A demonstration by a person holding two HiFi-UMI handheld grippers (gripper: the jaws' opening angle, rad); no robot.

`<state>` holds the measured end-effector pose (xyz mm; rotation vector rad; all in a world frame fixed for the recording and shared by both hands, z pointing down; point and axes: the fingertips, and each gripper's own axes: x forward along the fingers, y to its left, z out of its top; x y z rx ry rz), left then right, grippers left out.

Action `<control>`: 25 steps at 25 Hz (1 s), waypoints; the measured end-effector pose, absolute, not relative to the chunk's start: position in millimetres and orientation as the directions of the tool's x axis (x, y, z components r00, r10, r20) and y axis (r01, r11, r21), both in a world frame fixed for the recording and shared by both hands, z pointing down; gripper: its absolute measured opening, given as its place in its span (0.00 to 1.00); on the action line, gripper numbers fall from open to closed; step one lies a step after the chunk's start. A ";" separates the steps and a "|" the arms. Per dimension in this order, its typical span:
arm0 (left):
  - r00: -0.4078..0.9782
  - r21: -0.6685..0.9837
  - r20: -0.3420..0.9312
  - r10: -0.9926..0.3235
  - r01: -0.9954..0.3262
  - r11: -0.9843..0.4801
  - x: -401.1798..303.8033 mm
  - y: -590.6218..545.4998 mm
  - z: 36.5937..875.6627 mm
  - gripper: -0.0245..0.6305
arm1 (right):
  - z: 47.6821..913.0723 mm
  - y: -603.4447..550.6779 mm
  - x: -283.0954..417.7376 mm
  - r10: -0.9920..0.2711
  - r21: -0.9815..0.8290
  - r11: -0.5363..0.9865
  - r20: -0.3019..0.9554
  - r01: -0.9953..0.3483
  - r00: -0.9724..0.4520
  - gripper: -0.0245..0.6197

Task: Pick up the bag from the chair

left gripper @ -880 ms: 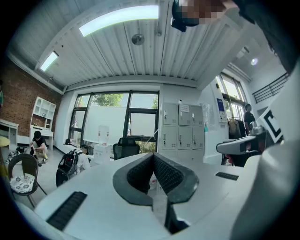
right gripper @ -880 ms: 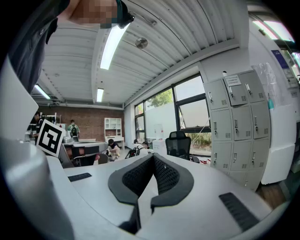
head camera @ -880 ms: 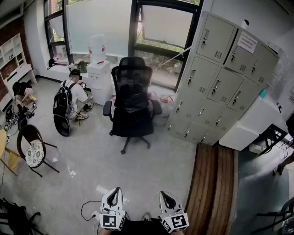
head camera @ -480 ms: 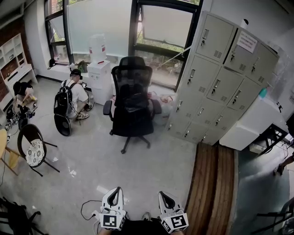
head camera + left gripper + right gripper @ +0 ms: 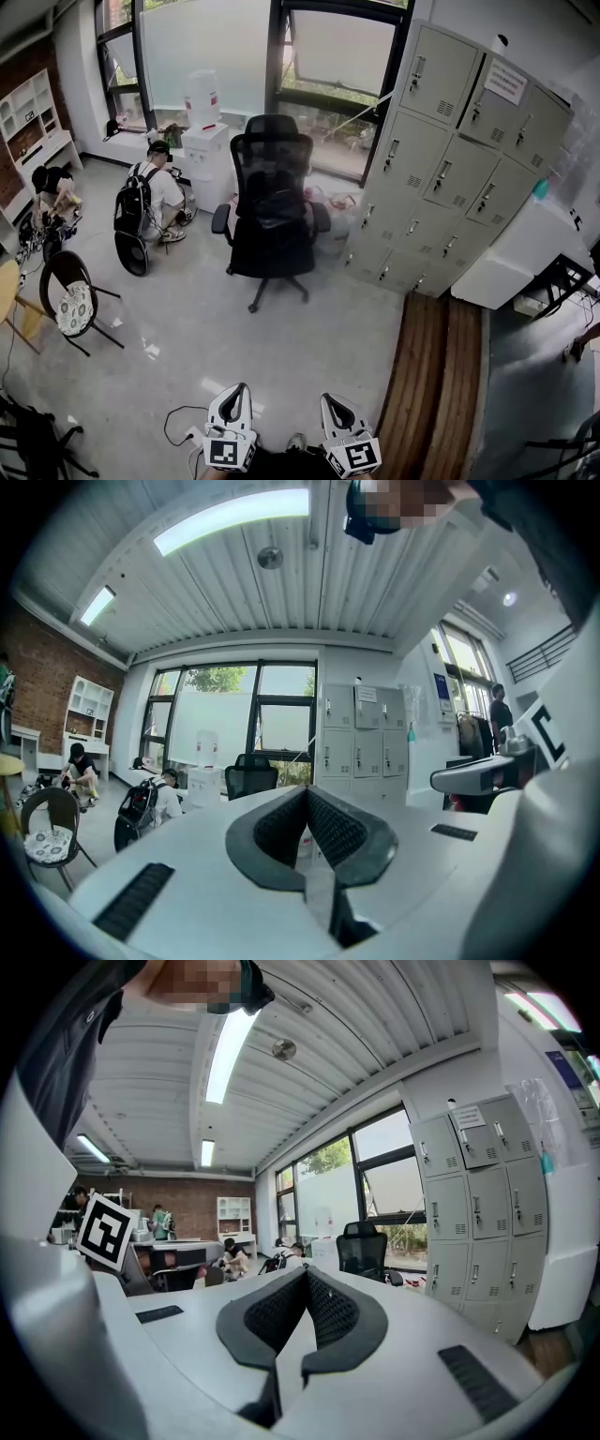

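Observation:
A black office chair [image 5: 272, 202] stands in the middle of the room, before the window. A dark bag [image 5: 273, 212] seems to lie on its seat against the backrest, black on black and hard to make out. Both grippers are at the bottom edge of the head view, far from the chair. My left gripper [image 5: 236, 392] and my right gripper [image 5: 331, 401] are shut, pads touching, with nothing between them. The left gripper [image 5: 307, 795] points up towards the distant chair [image 5: 250, 777]. In the right gripper view the gripper [image 5: 305, 1275] has the chair [image 5: 362, 1252] to its right.
Grey lockers [image 5: 450, 159] line the right wall, with a white cabinet [image 5: 525, 248] and a wooden floor strip [image 5: 436, 375] nearer. A water dispenser [image 5: 204, 141] stands left of the chair. A person with a backpack [image 5: 150, 192] sits on the floor. A round chair [image 5: 70, 305] is at left; a cable [image 5: 183, 422] lies near my left gripper.
The head view has shifted slightly, so the room slides a little. Both grippers stay low and shut, the right one a touch lower.

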<state>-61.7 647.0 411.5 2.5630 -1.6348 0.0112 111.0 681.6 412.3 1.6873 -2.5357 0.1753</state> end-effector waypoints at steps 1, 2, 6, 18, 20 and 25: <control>0.419 0.080 0.062 -0.906 -0.907 -0.414 -58.4 647.1 411.1 0.04 | 413.1 681.7 114.0 -0.910 -0.045 0.387 0.141 -0.921 -0.390 0.03; 0.415 0.079 0.062 -0.908 -0.909 -0.410 -54.6 646.6 410.6 0.04 | 414.0 681.1 117.6 -0.908 -0.044 0.392 0.146 -0.919 -0.394 0.03; 0.396 0.089 0.070 -0.916 -0.917 -0.389 -37.0 646.5 410.3 0.04 | 420.1 677.3 133.5 -0.893 -0.044 0.420 0.156 -0.907 -0.421 0.03; 0.360 0.103 0.106 -0.927 -0.931 -0.349 -27.6 599.2 435.0 0.04 | 445.3 621.1 143.2 -0.870 -0.059 0.457 0.176 -0.888 -0.460 0.03; 0.361 0.120 0.113 -0.926 -0.930 -0.348 -29.6 574.9 442.0 0.04 | 448.2 598.4 142.9 -0.873 -0.052 0.450 0.183 -0.891 -0.452 0.03; 0.392 0.142 0.095 -0.915 -0.915 -0.377 -34.2 493.1 444.6 0.04 | 449.3 525.8 132.8 -0.881 -0.022 0.441 0.181 -0.897 -0.438 0.03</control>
